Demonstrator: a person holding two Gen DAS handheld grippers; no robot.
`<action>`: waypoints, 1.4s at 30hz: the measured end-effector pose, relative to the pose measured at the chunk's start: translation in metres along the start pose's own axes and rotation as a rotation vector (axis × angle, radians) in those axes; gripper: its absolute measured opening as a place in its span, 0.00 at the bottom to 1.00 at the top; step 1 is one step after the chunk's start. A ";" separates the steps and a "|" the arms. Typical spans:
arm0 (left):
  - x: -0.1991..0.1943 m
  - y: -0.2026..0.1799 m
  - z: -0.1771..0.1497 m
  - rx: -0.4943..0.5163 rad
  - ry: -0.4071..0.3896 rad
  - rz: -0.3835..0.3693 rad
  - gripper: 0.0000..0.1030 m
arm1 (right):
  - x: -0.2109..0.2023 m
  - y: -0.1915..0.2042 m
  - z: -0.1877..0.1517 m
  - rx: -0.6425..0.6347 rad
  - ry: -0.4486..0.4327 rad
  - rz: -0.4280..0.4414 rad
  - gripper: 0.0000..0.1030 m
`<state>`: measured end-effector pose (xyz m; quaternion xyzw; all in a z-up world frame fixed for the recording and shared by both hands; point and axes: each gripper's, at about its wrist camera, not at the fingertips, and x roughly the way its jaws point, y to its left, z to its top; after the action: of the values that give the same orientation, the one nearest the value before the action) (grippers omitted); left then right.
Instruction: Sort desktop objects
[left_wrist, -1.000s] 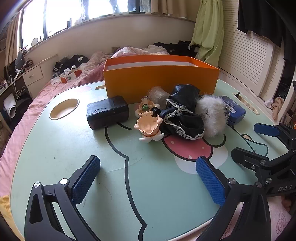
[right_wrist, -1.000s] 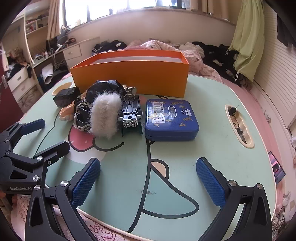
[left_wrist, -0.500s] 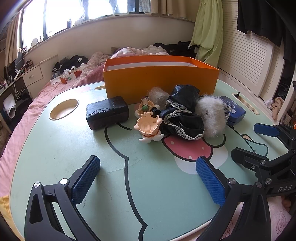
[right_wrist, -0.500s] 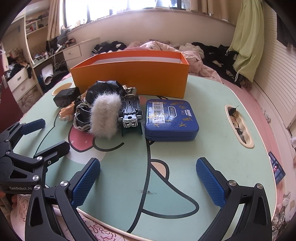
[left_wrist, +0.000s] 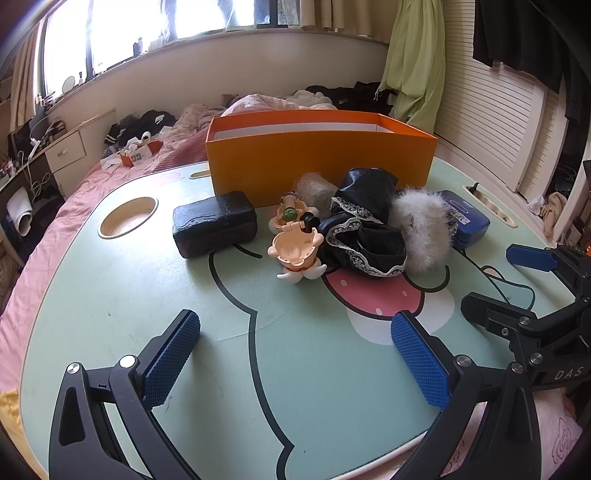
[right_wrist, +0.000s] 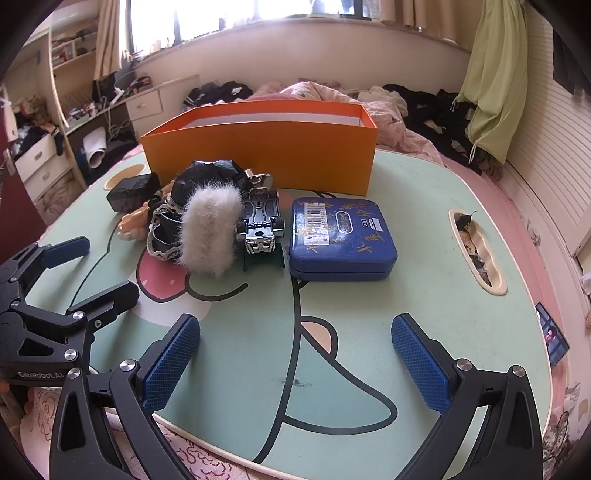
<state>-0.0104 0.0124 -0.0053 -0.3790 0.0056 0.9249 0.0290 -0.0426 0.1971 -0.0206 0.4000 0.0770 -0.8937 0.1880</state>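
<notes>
Both tongs (left_wrist: 295, 354) (right_wrist: 295, 354) agape over table edge (right_wrist: 221, 448)

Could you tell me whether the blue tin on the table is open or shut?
Shut. The blue tin lies flat with its lid seated evenly on the base all round, barcode label up.

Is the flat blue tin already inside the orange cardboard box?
No, the flat blue tin lies on the green table, in front of the orange cardboard box.
</notes>
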 end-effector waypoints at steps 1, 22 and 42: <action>0.000 0.000 0.000 0.000 -0.001 0.000 1.00 | 0.000 -0.001 0.001 -0.001 0.000 0.002 1.00; -0.004 0.015 -0.005 -0.082 -0.053 0.013 1.00 | 0.003 -0.043 0.050 0.061 -0.067 -0.076 0.89; -0.008 0.019 -0.005 -0.094 -0.062 -0.045 1.00 | 0.037 -0.039 0.057 0.044 0.076 -0.014 0.65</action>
<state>-0.0024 -0.0074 -0.0037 -0.3509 -0.0471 0.9347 0.0321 -0.1196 0.2068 -0.0106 0.4372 0.0671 -0.8806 0.1698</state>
